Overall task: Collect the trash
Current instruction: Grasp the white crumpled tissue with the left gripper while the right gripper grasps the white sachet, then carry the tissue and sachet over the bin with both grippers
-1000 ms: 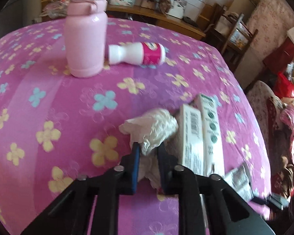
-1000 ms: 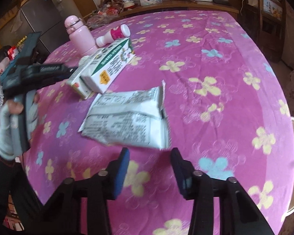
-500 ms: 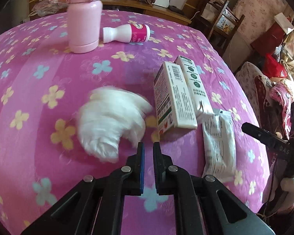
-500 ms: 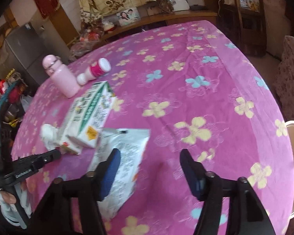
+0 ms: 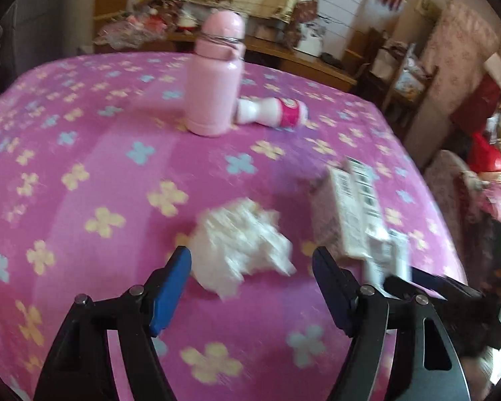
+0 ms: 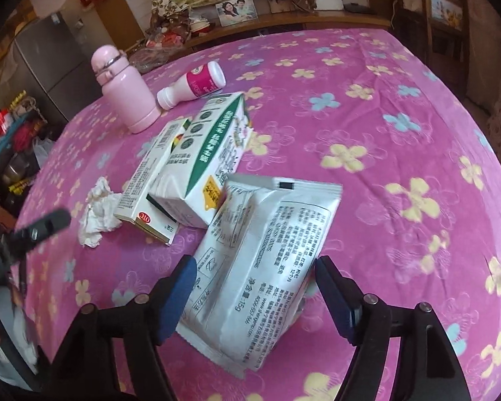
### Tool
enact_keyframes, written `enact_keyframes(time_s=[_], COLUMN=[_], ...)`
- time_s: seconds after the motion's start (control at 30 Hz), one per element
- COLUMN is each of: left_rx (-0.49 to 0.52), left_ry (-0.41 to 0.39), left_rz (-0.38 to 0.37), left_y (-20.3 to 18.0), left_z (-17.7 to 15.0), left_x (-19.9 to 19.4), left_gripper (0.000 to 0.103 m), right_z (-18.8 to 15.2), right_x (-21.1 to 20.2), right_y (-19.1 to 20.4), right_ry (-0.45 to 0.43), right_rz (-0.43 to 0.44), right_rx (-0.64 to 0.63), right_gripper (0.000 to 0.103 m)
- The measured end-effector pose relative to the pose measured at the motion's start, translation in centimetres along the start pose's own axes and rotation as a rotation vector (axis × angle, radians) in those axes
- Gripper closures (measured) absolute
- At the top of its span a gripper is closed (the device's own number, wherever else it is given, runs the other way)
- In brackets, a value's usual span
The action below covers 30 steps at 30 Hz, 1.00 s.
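Left wrist: tissue (image 5: pixel 240 244) released, jaws opening; right jaws opening w/ wrapper (image 6: pixel 267 267) between, unclamped.

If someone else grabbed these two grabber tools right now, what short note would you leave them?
Left gripper: jaws opening, empty, crumpled tissue lying just ahead between them.
Right gripper: jaws opening, not gripping; the snack wrapper lies between them.
Two cartons lie piled between tissue and wrapper; a small bottle lies beside the upright pink flask.
Done: trash gathered in one cluster on the tablecloth.
Left: no bin in view; everything still needs removing.

Both wrist views look steeply down, sharing the table (image 5: pixel 83 140).
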<state>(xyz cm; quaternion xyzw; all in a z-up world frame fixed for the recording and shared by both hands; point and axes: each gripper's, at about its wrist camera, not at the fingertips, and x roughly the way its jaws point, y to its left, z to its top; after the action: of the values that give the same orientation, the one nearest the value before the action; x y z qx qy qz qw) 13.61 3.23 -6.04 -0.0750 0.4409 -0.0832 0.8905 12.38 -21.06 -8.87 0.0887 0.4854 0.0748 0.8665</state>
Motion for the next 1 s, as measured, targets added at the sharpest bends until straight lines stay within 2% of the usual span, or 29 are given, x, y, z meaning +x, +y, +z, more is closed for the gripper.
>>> enact_keyframes(time_s=[0.17, 0.3, 0.37, 0.4, 0.43, 0.5, 0.57, 0.63, 0.7, 0.87, 0.9, 1.0], left_rx=[0.010, 0.010, 0.008, 0.023, 0.038, 0.045, 0.056, 0.067, 0.060, 0.034, 0.031, 0.029], left_ry=[0.032, 0.067, 0.078, 0.069, 0.072, 0.086, 0.091, 0.090, 0.091, 0.090, 0.090, 0.088], left_rz=[0.086, 0.087, 0.066, 0.073, 0.069, 0.046, 0.039, 0.025, 0.002, -0.053, -0.062, -0.090], left_y=[0.5, 0.6, 0.2, -0.1, -0.4, -0.7, -1.1, -1.4, -1.4, -1.5, -1.6, -2.2], left_z=[0.7, 0.1, -0.3, -0.5, -0.6, -0.9, -1.1, -1.6, -1.9, -2.7, -2.9, -3.5], left_x=[3.6, 5.0, 5.3, 5.1, 5.1, 5.0, 4.6, 4.0, 3.4, 1.5, 1.1, -0.2], left_gripper=[0.028, 0.028, 0.040, 0.056, 0.059, 0.078, 0.085, 0.087, 0.089, 0.089, 0.089, 0.089], right_z=[-0.1, 0.4, 0.7, 0.8, 0.8, 0.7, 0.4, 0.0, -0.2, -1.1, -1.4, -2.3], right_x=[0.5, 0.5, 0.7, 0.9, 1.1, 1.3, 1.2, 0.8, -0.1, -2.1, -2.5, -4.3], right_y=[0.5, -0.5, -0.3, 0.0, 0.2, 0.7, 0.7, 0.7, 0.2, -1.3, -1.4, -1.9], right_ry=[-0.006, -0.009, -0.010, -0.012, -0.014, -0.021, -0.040, -0.052, -0.062, -0.047, -0.048, -0.067], right_rz=[-0.024, 0.020, 0.000, -0.019, -0.036, -0.059, -0.055, -0.065, -0.054, -0.006, 0.004, 0.027], right_rx=[-0.017, 0.053, 0.048, 0.036, 0.021, -0.019, -0.051, -0.096, -0.108, -0.133, -0.132, -0.137], right_gripper=[0.021, 0.019, 0.019, 0.019, 0.019, 0.019, 0.019, 0.031, 0.050, 0.057, 0.064, 0.064])
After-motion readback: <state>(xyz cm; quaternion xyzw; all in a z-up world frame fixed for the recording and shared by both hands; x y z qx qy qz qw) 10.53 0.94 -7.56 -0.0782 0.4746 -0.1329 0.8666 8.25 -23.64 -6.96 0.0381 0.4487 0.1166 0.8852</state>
